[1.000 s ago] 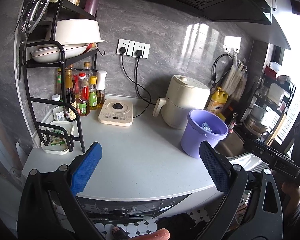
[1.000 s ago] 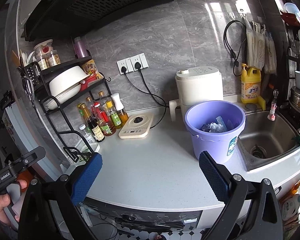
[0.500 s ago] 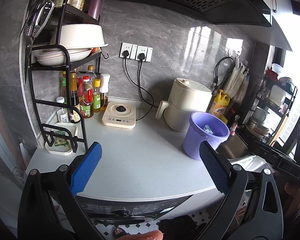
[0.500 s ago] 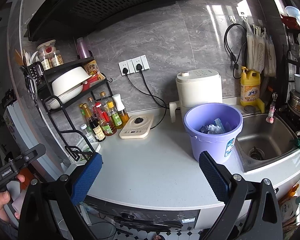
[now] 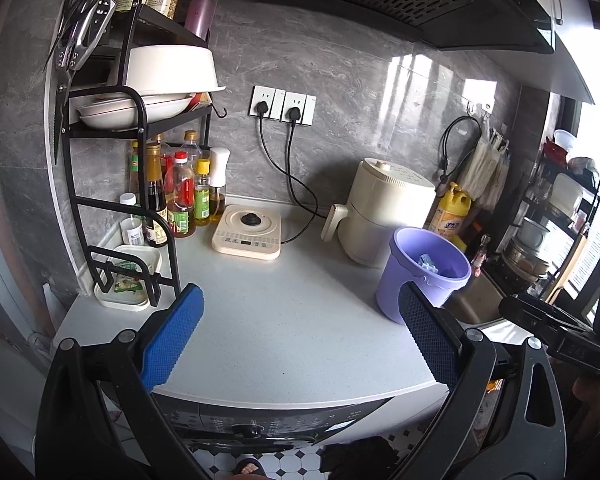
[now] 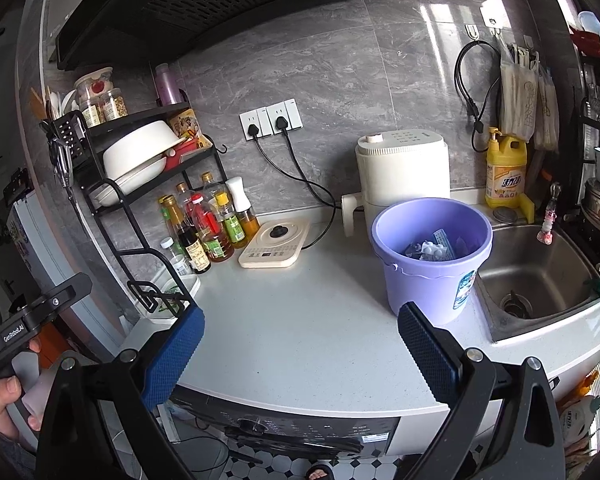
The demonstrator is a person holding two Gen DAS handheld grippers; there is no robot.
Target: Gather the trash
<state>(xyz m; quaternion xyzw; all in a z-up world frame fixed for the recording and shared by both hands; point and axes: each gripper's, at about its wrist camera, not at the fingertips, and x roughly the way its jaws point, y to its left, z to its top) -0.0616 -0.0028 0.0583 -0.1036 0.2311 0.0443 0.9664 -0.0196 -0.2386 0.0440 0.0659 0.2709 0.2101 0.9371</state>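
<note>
A purple bucket (image 6: 432,256) stands on the white counter (image 6: 300,320) beside the sink, with scraps of trash (image 6: 432,250) inside. It also shows in the left wrist view (image 5: 422,272). My left gripper (image 5: 300,336) is open and empty, held back over the counter's front edge, left of the bucket. My right gripper (image 6: 300,354) is open and empty, also back from the counter's front edge, with the bucket just beyond its right finger.
A black rack (image 5: 112,184) with dishes and sauce bottles (image 5: 180,196) stands at the left. A cream hotplate (image 5: 248,232) and a cream appliance (image 5: 384,216) sit by the wall. A steel sink (image 6: 540,276) lies right of the bucket, with a yellow detergent bottle (image 6: 505,168) behind it.
Both grippers have drawn back and up from the counter a little, so more of the scene shows. Both stay open and empty. Nothing on the counter moved.
</note>
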